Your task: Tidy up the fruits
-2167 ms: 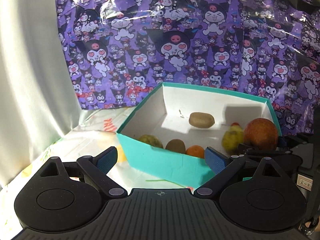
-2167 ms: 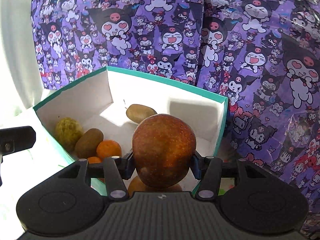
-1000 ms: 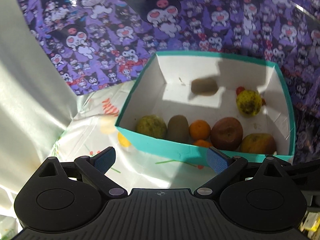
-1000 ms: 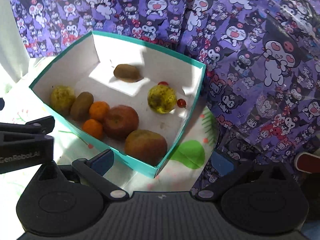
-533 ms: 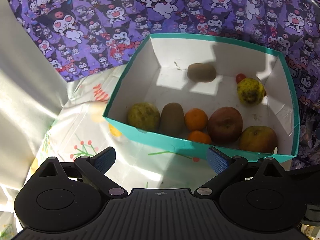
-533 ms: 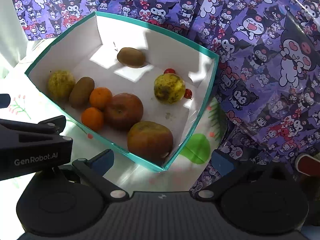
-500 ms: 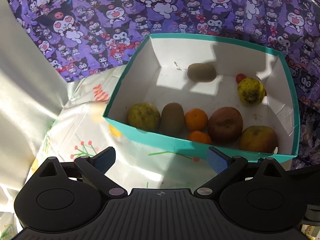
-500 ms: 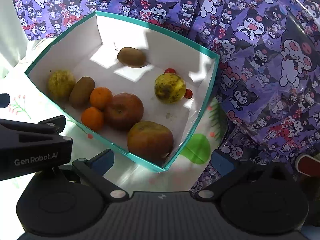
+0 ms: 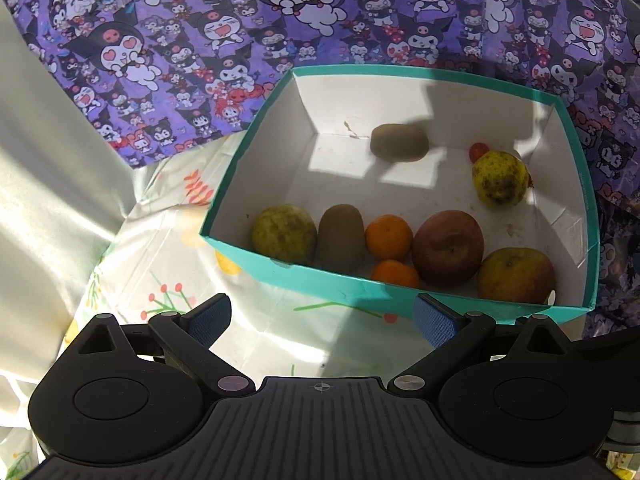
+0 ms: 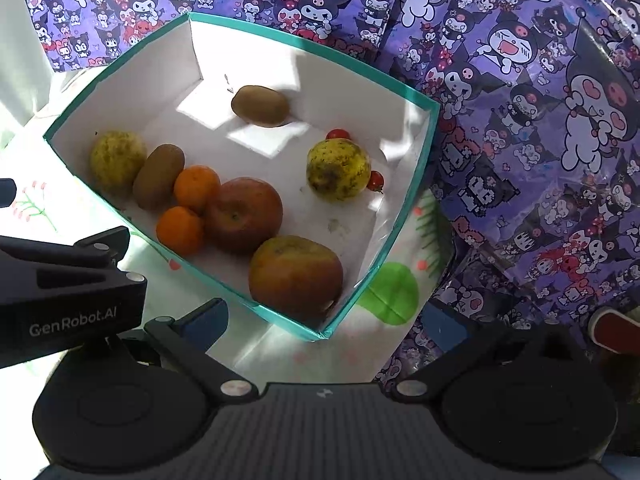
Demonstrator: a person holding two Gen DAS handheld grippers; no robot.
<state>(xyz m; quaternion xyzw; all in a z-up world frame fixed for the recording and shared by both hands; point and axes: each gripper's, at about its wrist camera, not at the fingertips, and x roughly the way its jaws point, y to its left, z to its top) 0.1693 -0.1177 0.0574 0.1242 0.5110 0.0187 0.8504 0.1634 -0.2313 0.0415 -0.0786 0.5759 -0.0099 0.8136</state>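
A teal box (image 9: 256,258) (image 10: 412,200) with white inside holds several fruits. Along its near side lie a green-yellow fruit (image 9: 284,233) (image 10: 117,159), a kiwi (image 9: 341,236) (image 10: 158,176), two oranges (image 9: 389,237) (image 10: 197,188), a red apple (image 9: 447,246) (image 10: 242,215) and a second apple (image 9: 515,275) (image 10: 295,274). Another kiwi (image 9: 399,142) (image 10: 260,105) lies at the back. A spotted yellow fruit (image 9: 499,177) (image 10: 338,169) rests by small red tomatoes (image 10: 338,133). My left gripper (image 9: 322,318) and right gripper (image 10: 324,324) hover open and empty in front of the box.
A purple cartoon-print sheet (image 9: 200,48) (image 10: 540,120) covers the back and right. A floral tablecloth (image 9: 160,280) lies under the box, with a pale wall (image 9: 48,160) at the left. The left gripper's body (image 10: 68,296) shows at the right view's left edge.
The apple held by my right gripper 2.2 s ago now lies in the box, and that gripper is open. Both grippers have risen and look down into the box.
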